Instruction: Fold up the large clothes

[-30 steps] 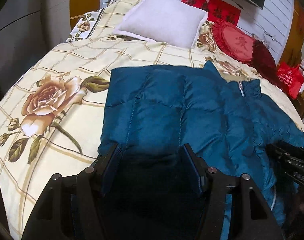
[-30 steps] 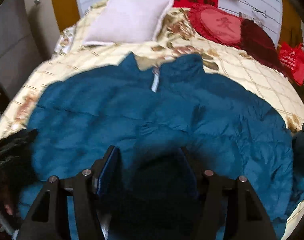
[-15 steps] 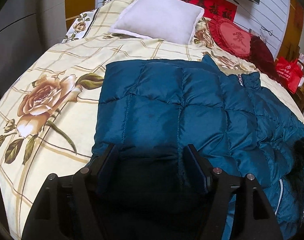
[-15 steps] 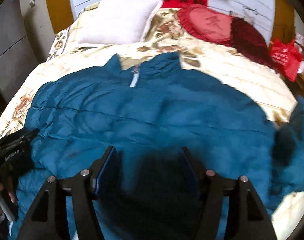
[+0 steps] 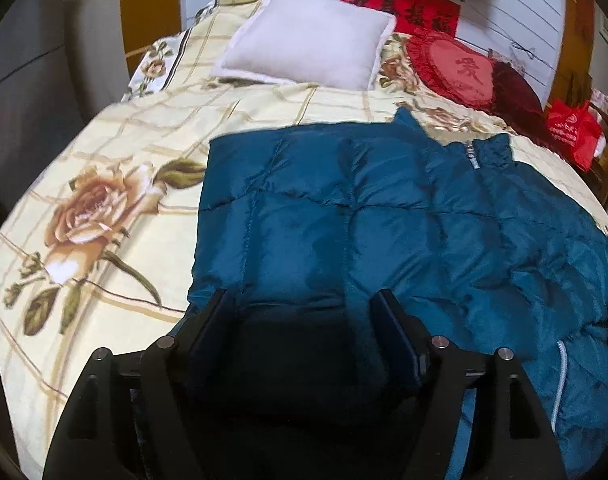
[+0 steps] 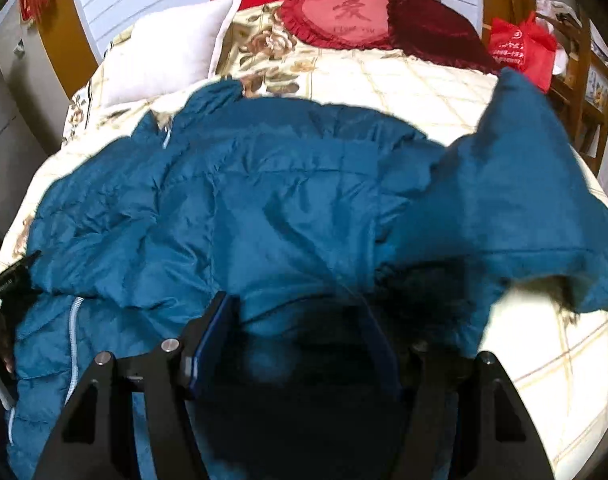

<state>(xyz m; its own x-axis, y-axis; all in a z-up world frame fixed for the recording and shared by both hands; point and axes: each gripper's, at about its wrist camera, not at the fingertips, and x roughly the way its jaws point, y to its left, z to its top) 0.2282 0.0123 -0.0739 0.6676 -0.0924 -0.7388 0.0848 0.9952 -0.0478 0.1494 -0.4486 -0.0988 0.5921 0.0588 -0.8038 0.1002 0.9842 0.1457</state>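
Observation:
A large teal quilted down jacket (image 5: pixel 383 220) lies spread on the bed, collar and zipper toward the pillows, left side folded in to a straight edge. My left gripper (image 5: pixel 304 300) is open just above the jacket's near left part, holding nothing. In the right wrist view the jacket (image 6: pixel 244 200) lies rumpled, and its right sleeve (image 6: pixel 523 200) is lifted and bunched at the right. My right gripper (image 6: pixel 300 304) is open over the jacket's near edge; fabric lies between its fingers. The left gripper's tip (image 6: pixel 8 280) shows at the left edge.
The bed has a cream floral blanket (image 5: pixel 84 220). A white pillow (image 5: pixel 307 40), a red heart cushion (image 5: pixel 459 68) and a dark red cushion (image 6: pixel 435 28) lie at the head. A red bag (image 6: pixel 519 48) and wooden shelf (image 6: pixel 583 80) stand at the right.
The right gripper has swung right along the jacket, and the right sleeve now appears raised beside it. The left gripper has drawn back slightly; the jacket's left side lies flat.

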